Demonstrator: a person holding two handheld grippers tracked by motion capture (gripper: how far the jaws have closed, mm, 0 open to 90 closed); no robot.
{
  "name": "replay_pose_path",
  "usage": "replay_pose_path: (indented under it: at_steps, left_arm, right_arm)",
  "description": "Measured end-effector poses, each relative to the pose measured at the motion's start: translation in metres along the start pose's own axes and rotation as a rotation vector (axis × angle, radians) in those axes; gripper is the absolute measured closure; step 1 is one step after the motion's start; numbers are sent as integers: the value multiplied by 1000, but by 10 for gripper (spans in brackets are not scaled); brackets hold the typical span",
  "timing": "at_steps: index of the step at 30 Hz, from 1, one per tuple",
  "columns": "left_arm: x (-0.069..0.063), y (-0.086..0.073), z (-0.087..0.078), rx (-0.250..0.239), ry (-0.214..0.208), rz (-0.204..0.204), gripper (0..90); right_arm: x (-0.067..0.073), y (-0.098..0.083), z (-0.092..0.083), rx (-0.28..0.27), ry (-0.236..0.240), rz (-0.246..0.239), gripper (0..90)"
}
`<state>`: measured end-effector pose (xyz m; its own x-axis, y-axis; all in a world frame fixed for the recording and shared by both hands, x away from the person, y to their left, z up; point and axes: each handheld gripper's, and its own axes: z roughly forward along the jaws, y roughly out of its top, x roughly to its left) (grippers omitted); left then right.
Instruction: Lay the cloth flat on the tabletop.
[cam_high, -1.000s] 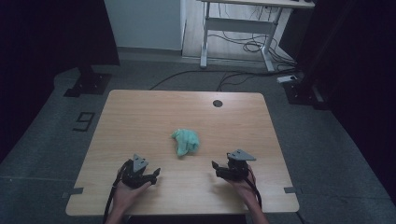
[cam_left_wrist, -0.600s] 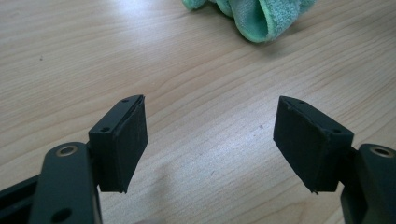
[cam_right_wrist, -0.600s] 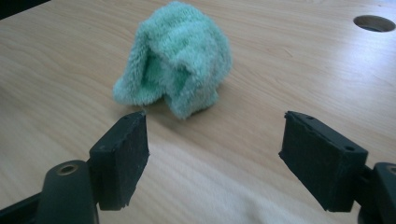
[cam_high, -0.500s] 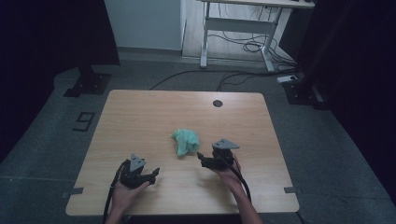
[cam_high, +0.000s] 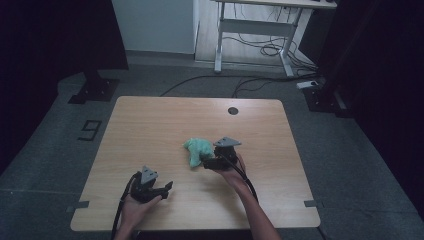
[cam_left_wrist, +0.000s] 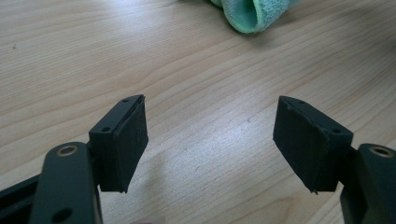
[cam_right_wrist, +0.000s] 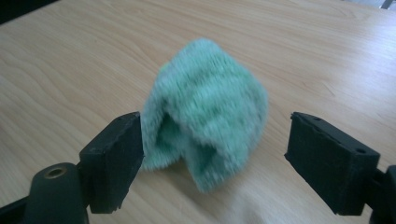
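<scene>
with its jaws just opened wide, the right claw (cam_right_wrist: 212, 154) should straddle the crumpled green terry cloth (cam_right_wrist: 205, 112) at frame centre, closing deep; the left claw (cam_left_wrist: 210, 140) idles open.

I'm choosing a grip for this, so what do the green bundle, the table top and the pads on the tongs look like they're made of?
Green cloth: soft terry or microfibre, judging by its fuzzy pile and limp folds. Table: pale wood-grain surface, matt; probably laminate, though solid wood is possible. Pads: matt black, rough-edged, likely foam or rubber.
</scene>
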<state>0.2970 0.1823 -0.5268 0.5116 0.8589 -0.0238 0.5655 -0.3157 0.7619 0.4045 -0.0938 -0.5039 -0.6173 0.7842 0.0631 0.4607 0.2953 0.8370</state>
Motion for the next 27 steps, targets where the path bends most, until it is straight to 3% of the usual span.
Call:
replay_pose_path:
  at_steps: [11, 16, 22, 23, 24, 27]
  left_arm:
    - [0, 0, -1, -1, -7, -8, 261]
    - [0, -1, 1, 7, -6, -5, 260]
    - [-1, -2, 4, 13, -3, -6, 261]
    - [-1, -2, 4, 13, -3, -6, 261]
    - [-1, -2, 4, 13, -1, -6, 261]
    - [-1, -2, 4, 12, 1, -8, 261]
  right_arm:
    - [4, 10, 21, 16, 8, 9, 210]
    - [1, 4, 31, 47, 12, 19, 292]
    - [-7, 0, 36, 90, 39, 34, 559]
    - [-7, 0, 36, 90, 39, 34, 559]
    - [-11, -2, 36, 93, 47, 46, 633]
    - [-14, -3, 33, 87, 56, 67, 672]
